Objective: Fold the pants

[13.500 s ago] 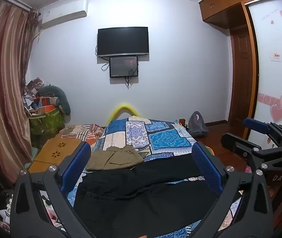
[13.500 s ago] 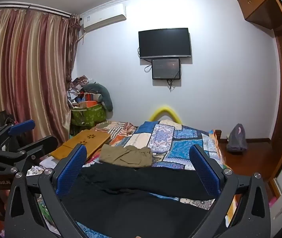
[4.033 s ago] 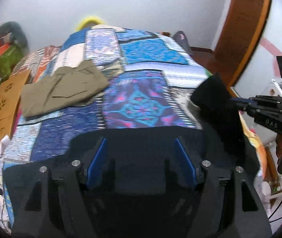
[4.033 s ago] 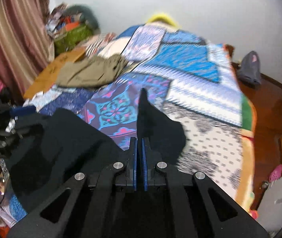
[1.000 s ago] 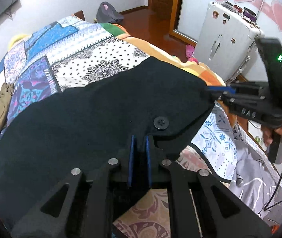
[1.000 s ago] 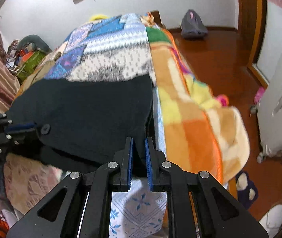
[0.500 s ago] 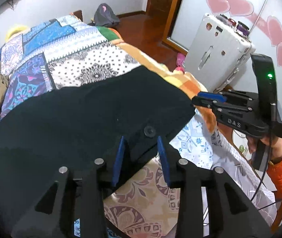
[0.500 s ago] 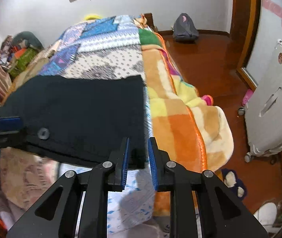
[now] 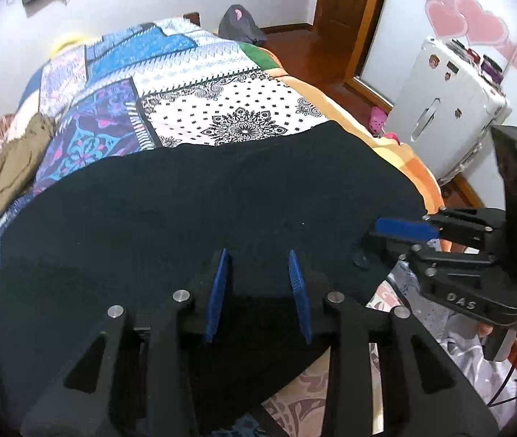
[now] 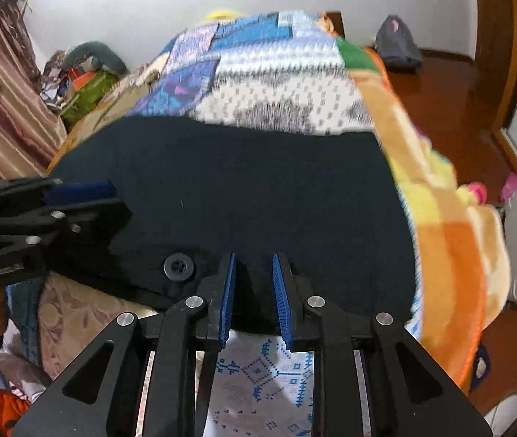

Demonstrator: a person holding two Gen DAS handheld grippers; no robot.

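Note:
The black pants lie folded lengthwise across the near part of the patchwork bed, waistband at the near edge, also seen in the right wrist view. A black button shows on the waistband. My left gripper is open over the waistband edge, holding nothing. My right gripper is open at the waistband, right of the button, holding nothing. Each gripper shows in the other's view: the right one, the left one.
The patchwork bedspread covers the bed; folded khaki pants lie at its left. A white suitcase stands on the wooden floor at right. A grey bag sits by the far wall. Curtains and clutter are at left.
Both grippers have opened and let go of the pants' waistband, which now rests on the bed's near edge. Both have drawn back slightly.

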